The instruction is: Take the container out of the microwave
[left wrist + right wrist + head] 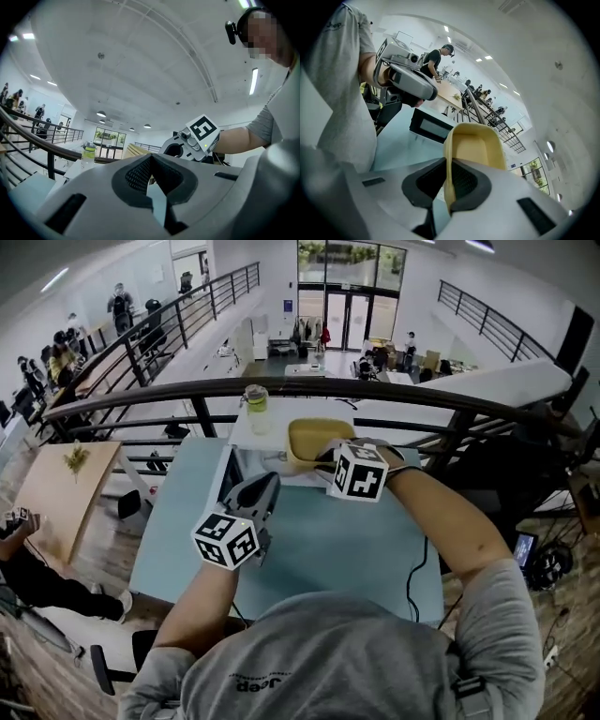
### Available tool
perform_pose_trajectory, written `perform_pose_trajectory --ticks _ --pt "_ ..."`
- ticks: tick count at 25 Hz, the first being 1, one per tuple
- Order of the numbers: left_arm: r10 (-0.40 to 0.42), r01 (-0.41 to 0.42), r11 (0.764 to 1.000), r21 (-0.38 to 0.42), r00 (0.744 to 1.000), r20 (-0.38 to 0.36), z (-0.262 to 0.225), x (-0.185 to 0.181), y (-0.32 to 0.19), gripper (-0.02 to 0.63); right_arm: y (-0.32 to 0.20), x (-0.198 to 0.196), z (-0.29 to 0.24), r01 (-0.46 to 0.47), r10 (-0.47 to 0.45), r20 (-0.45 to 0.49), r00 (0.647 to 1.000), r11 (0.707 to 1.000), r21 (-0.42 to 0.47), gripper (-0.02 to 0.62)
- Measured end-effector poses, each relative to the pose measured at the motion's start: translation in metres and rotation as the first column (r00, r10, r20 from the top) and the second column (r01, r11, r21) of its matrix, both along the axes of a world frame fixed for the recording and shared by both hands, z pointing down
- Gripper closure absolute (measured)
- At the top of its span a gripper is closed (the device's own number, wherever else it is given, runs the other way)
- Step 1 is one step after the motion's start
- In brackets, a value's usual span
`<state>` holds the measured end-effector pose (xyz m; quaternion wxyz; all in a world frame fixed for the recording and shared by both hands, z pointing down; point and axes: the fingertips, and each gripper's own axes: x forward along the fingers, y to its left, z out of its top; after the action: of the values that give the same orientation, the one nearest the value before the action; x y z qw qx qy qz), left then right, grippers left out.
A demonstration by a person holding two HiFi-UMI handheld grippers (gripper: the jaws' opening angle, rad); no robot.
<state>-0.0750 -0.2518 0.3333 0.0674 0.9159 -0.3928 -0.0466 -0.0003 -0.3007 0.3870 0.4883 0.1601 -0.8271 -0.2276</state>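
Right gripper (450, 183): we are pinching one thin wall of the yellow container (476, 145) between the pads, which are pressing tight on it.
Container: we are holding it in the air, already outside the microwave (433, 126), above the light blue worktop (401, 145).
Key relation: the container is stretching ahead of the right gripper, its long axis running away along the jaws' line. The free worktop is lying below it and back toward us, so we are judging that the coming move is a lowering.
Left gripper (151, 173): it is pointing level with jaws pressed together on nothing, and it is sitting nearer us than the container.
Head view only: the bottle (255, 401) is standing on the microwave's white top (246, 432), just beside the container (314, 439).
Right gripper view only: the microwave's dark front is showing.
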Motion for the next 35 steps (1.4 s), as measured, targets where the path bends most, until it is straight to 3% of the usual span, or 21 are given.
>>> perform_pose_trajectory --ticks 17,21,35 --pt "0.158 -0.157 0.987 -0.031 0.987 0.017 0.008 -0.013 0.015 0.599 0.028 -0.011 0.005 -0.098 0.098 0.005 0.995 0.995 -0.004 0.557" --pt "0.139 -0.138 0.989 -0.046 0.990 0.013 0.016 -0.001 0.022 0.598 0.042 -0.001 0.012 -0.072 0.072 -0.010 0.997 0.997 -0.014 0.557" --pt "-0.003 0.003 0.999 -0.053 1.000 -0.009 0.029 0.103 0.083 0.598 0.100 0.097 0.010 0.068 -0.070 -0.049 0.996 0.997 -0.029 0.557"
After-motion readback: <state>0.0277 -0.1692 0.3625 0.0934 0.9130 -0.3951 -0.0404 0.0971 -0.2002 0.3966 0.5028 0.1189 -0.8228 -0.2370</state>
